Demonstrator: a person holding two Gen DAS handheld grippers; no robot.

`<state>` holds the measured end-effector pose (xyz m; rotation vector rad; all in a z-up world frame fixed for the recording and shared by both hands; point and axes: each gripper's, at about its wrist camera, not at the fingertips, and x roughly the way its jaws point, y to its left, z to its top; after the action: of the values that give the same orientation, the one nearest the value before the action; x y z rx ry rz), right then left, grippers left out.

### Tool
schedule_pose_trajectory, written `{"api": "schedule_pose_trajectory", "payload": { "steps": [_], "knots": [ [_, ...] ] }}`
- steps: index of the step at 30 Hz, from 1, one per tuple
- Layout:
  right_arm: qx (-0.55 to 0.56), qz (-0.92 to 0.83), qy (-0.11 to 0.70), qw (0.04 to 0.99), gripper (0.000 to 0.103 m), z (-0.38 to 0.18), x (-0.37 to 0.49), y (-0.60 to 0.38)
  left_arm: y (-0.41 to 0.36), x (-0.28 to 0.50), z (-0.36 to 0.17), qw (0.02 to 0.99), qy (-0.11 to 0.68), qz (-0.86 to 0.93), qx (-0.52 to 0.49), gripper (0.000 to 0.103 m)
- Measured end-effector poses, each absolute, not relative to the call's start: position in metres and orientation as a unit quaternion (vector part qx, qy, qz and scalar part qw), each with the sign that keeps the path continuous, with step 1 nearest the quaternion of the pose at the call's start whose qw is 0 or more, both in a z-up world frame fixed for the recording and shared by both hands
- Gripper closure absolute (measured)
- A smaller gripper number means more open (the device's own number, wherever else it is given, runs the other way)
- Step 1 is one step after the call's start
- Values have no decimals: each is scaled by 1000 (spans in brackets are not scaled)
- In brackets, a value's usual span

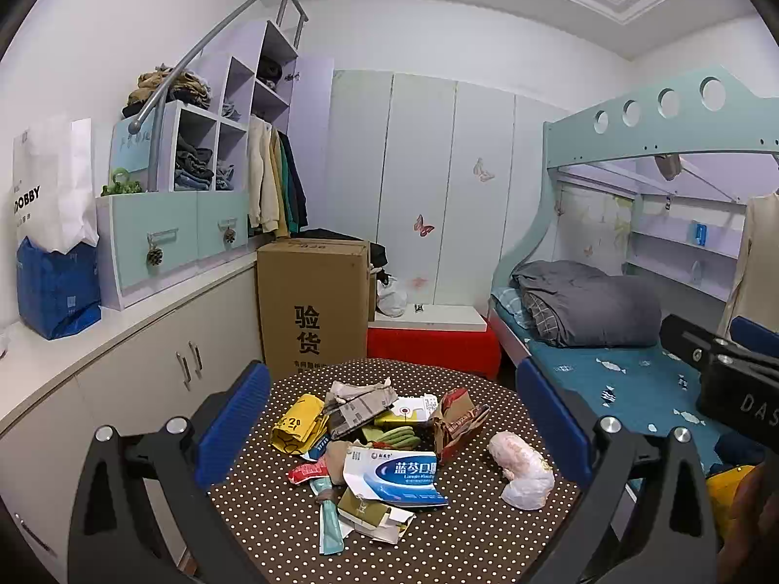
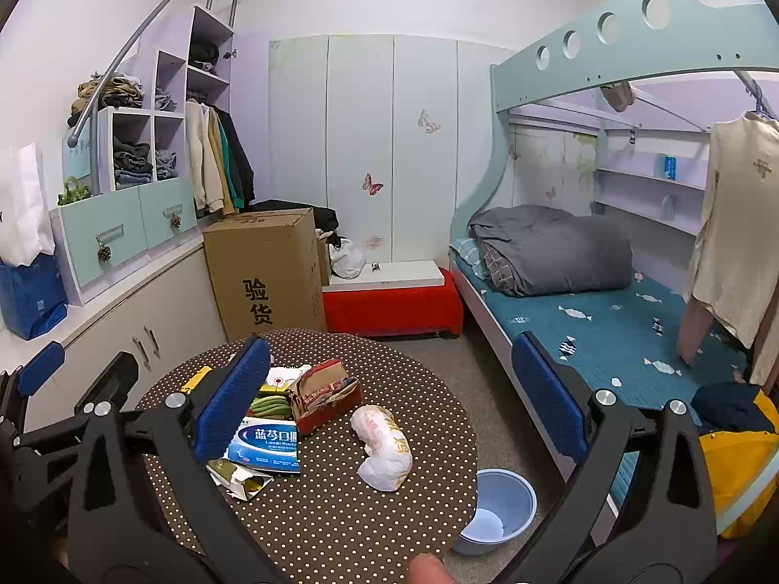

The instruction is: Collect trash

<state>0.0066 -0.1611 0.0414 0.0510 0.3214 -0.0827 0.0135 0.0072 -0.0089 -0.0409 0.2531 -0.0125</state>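
The left tool (image 1: 389, 418) hangs above the round polka-dot counter (image 1: 272, 511) with its blue pads spread wide and nothing between them. The right tool (image 2: 389, 389) is likewise spread wide and empty, above the same counter with its right finger out over the floor; its black body also shows at the right edge of the left wrist view.

The trash lies in a loose pile near the middle of the counter. Components of the pile:

- a torn blue-and-white medicine box (image 1: 394, 477), on the near side of the pile
- a yellow wrapper (image 1: 297, 421), at the left edge of the pile
- crumpled grey cardboard (image 1: 358, 406), at the far side
- a torn red-and-brown carton (image 1: 457, 421), standing open at the right of the pile
- green pods (image 1: 399, 435), between the cardboard and the medicine box
- a teal sachet (image 1: 330, 525), nearest the camera, touching the olive-and-white scraps (image 1: 375, 516)

A knotted white plastic bag (image 2: 384, 443) (printed with orange characters) lies apart from the pile, to its right.

A light blue bin (image 2: 501, 511) stands on the floor just beside the counter's right edge, between the counter and the bunk bed (image 2: 608, 326). A tall cardboard box (image 2: 265, 275) stands beyond the counter against the cabinets.
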Motion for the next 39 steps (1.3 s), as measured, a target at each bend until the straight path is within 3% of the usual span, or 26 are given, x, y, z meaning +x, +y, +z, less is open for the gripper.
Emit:
{"api": "schedule_pose_trajectory", "payload": {
  "steps": [24, 39],
  "knots": [
    [25, -41, 162, 986, 6, 38, 16, -158, 6, 18, -10, 991, 130, -8, -17, 4],
    [29, -41, 225, 973, 6, 0, 67, -168, 30, 56, -59, 980, 199, 22, -12, 4]
  ]
}}
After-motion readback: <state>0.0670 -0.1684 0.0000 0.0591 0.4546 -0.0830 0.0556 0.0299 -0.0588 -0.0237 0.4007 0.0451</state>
